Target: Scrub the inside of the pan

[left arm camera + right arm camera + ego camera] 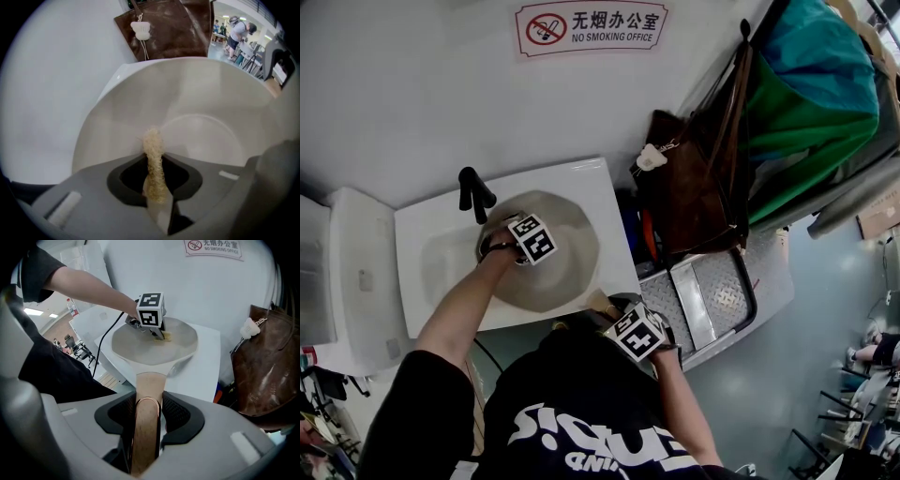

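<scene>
Pale beige pan (140,345) — wood handle (151,383) clamped in right claw (149,405); left claw (155,174) pinches tan loofah scrubber (152,143).

wall sign (591,26), "NO SMOKING OFFICE"

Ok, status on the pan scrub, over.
Left gripper shut on loofah scrubber, down inside the pan. Right gripper shut on pan handle, holding it over the sink. Black tap close beside the rim.
</scene>
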`<state>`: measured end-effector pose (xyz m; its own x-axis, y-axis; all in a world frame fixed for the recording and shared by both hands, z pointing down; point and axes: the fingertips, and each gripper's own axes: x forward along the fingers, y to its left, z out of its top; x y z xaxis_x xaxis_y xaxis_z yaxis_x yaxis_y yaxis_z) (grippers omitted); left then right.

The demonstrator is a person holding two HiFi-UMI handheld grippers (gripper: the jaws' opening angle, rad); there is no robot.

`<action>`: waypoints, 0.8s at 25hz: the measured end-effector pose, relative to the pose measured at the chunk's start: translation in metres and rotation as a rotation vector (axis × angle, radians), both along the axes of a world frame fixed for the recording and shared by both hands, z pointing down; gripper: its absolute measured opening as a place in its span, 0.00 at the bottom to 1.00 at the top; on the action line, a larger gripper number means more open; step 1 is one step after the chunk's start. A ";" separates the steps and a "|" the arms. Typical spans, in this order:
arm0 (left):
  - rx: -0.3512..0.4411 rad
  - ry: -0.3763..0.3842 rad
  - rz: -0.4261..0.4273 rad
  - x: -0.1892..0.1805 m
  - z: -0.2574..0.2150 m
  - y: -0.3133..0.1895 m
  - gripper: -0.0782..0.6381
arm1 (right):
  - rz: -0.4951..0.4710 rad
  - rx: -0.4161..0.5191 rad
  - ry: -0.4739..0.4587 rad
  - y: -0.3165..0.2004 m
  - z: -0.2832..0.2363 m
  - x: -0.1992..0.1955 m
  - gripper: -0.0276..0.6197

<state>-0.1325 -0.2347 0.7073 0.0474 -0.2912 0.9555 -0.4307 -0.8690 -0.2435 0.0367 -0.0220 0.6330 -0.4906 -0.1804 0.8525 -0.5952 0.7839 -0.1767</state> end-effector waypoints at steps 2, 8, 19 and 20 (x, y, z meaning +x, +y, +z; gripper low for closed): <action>0.011 -0.040 0.017 -0.008 0.001 0.001 0.20 | 0.000 0.003 -0.004 -0.001 0.000 0.000 0.32; -0.027 -0.085 0.028 -0.023 0.000 0.015 0.20 | -0.004 0.004 -0.008 -0.001 -0.001 0.000 0.32; -0.205 -0.028 0.053 -0.014 -0.002 0.066 0.20 | -0.023 0.013 -0.017 -0.004 -0.006 -0.001 0.32; -0.214 -0.023 0.061 -0.012 -0.003 0.070 0.20 | -0.026 0.015 -0.018 -0.005 -0.007 -0.001 0.32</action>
<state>-0.1442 -0.1643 0.7048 0.0366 -0.0785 0.9962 -0.3724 -0.9262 -0.0593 0.0355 -0.0266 0.6264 -0.5106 -0.1805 0.8406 -0.5717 0.8015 -0.1752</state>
